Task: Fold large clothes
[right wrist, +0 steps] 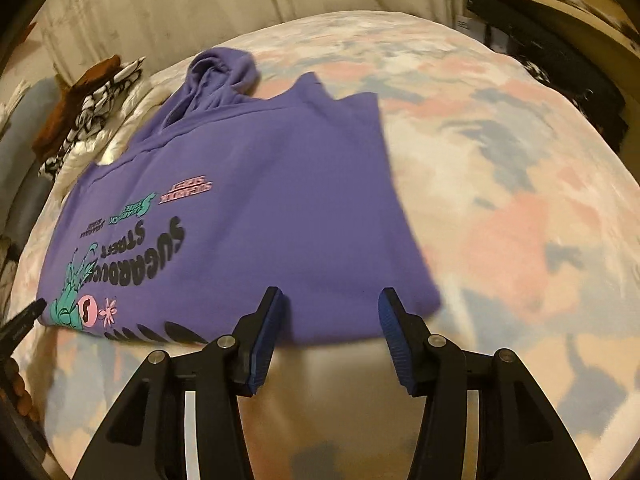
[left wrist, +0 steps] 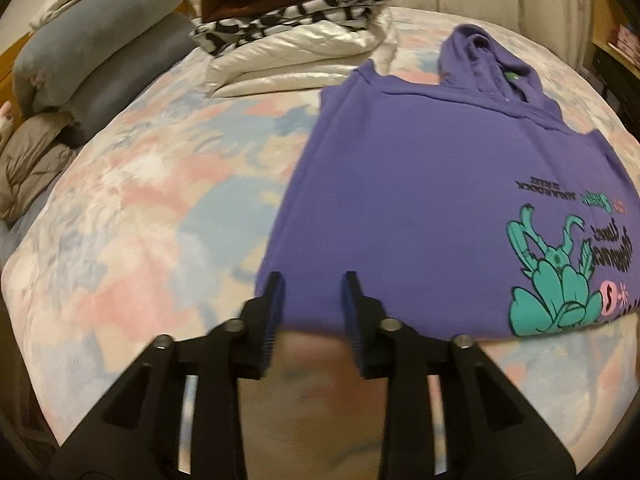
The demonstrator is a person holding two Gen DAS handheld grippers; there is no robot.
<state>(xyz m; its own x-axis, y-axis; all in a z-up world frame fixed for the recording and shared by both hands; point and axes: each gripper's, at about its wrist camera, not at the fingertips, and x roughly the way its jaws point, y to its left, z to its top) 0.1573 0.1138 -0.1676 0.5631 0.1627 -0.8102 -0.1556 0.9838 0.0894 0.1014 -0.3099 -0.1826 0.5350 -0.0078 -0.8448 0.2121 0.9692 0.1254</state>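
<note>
Closest in, the left gripper hangs over the near left corner of the purple hoodie, its two blue-padded fingers spread apart with nothing pinched between them; only blurred cloth and bedding show through the gap. The right gripper sits over the near right corner of the same garment, its jaws spread a little wider and likewise empty. At the far left edge of the right wrist view a sliver of the other black tool and a few fingertips of the person's hand show, though too little to tell more.

The hoodie lies flat on the bed, folded into a neat rectangle with the sleeves tucked out of sight. Its near edge runs just beyond both sets of fingertips. The printed side faces up: a teal creature, black lettering and a small pink flower, all reading upside down from here. The hood is bunched at the far end.

Under it all spreads the bed cover, soft and blotched in pink, blue and cream.

Further back on the left, a stack of folded clothes rests on the bed: brown on top, black-and-white print below, a shiny white piece underneath. Beside that lie grey-blue pillows, and pale curtains hang behind.
</note>
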